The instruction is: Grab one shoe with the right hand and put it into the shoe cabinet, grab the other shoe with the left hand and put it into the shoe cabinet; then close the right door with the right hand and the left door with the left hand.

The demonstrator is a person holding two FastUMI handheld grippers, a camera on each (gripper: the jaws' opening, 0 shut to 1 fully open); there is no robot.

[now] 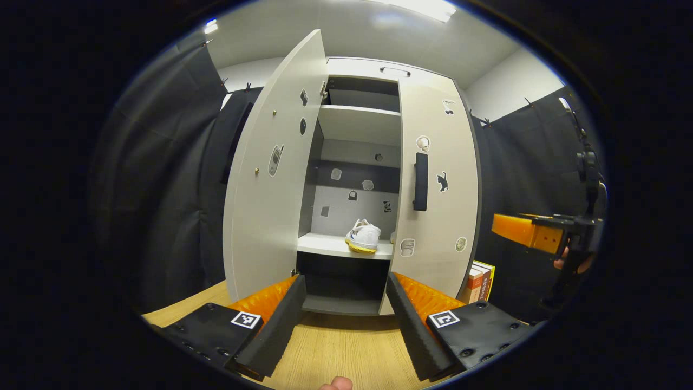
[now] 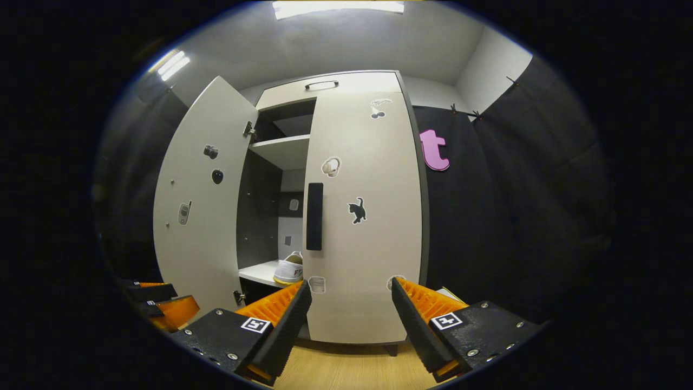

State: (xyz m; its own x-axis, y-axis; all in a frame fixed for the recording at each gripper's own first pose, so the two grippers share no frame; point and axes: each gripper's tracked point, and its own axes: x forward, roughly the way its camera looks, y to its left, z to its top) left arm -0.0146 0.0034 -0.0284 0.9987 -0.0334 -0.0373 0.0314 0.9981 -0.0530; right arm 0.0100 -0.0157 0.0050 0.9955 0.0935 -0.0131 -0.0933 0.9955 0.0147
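The right door (image 2: 363, 216) is shut and a shoe (image 1: 364, 237) lies on the shelf (image 1: 325, 245) by its front edge. The left door (image 1: 268, 173) is best pushed flat on its outer face. Both the left gripper (image 1: 344, 319) and right gripper (image 2: 352, 325) are spread, empty.

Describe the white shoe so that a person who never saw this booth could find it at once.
Look at the tall pale shoe cabinet on the wooden floor, its left door wide open and its right door nearly shut. On the lower white shelf inside sits the white shoe. Unlike the flat stickers around it, it has a yellowish sole.
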